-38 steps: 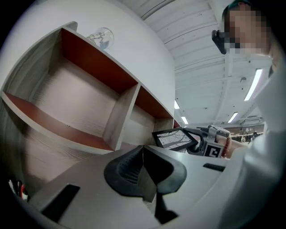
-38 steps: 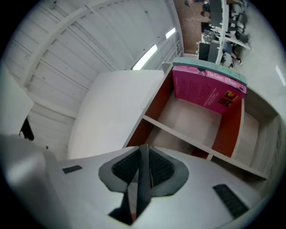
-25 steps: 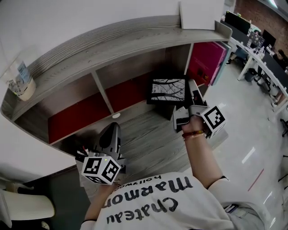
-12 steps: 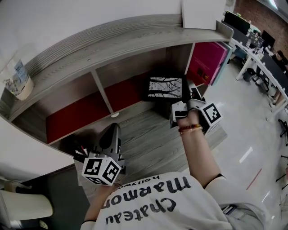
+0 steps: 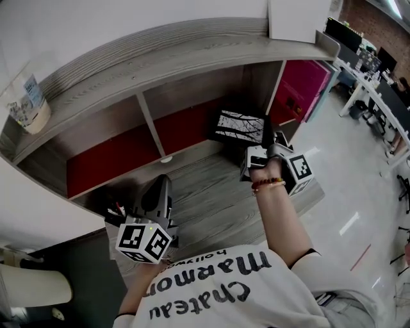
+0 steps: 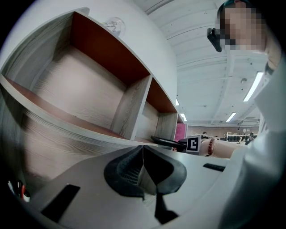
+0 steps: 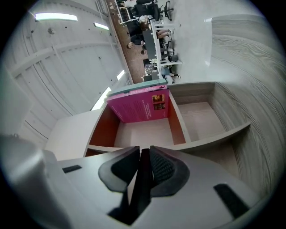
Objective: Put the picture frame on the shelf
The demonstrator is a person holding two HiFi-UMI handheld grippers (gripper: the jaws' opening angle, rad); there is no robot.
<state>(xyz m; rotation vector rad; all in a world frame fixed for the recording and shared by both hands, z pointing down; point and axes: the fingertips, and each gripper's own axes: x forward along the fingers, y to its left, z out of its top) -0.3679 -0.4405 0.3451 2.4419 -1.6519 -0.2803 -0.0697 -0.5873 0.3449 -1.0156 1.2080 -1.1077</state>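
The picture frame (image 5: pixel 240 127), black-edged with a black-and-white tree print, hangs tilted in front of the shelf's lower right compartment (image 5: pixel 253 90). My right gripper (image 5: pixel 269 142) is shut on its right edge. In the right gripper view the frame's dark edge (image 7: pixel 142 179) runs between the closed pads, with the gripper (image 7: pixel 144 154) facing the shelf. My left gripper (image 5: pixel 161 186) stays low at the left over the shelf's bottom board, shut and holding nothing. Its own view shows the gripper (image 6: pixel 143 152) with its pads pressed together, and the frame (image 6: pixel 166 142) beyond.
The grey wooden shelf (image 5: pixel 192 54) has red back panels and upright dividers (image 5: pixel 150 131). A pink panel (image 5: pixel 301 86) stands at its right end. A white box (image 5: pixel 295 19) and a cup (image 5: pixel 29 112) sit on top. Office desks (image 5: pixel 378 83) stand far right.
My right gripper has carried the frame slightly closer to the lower right compartment, and the frame is tilted more. The left gripper has not moved.
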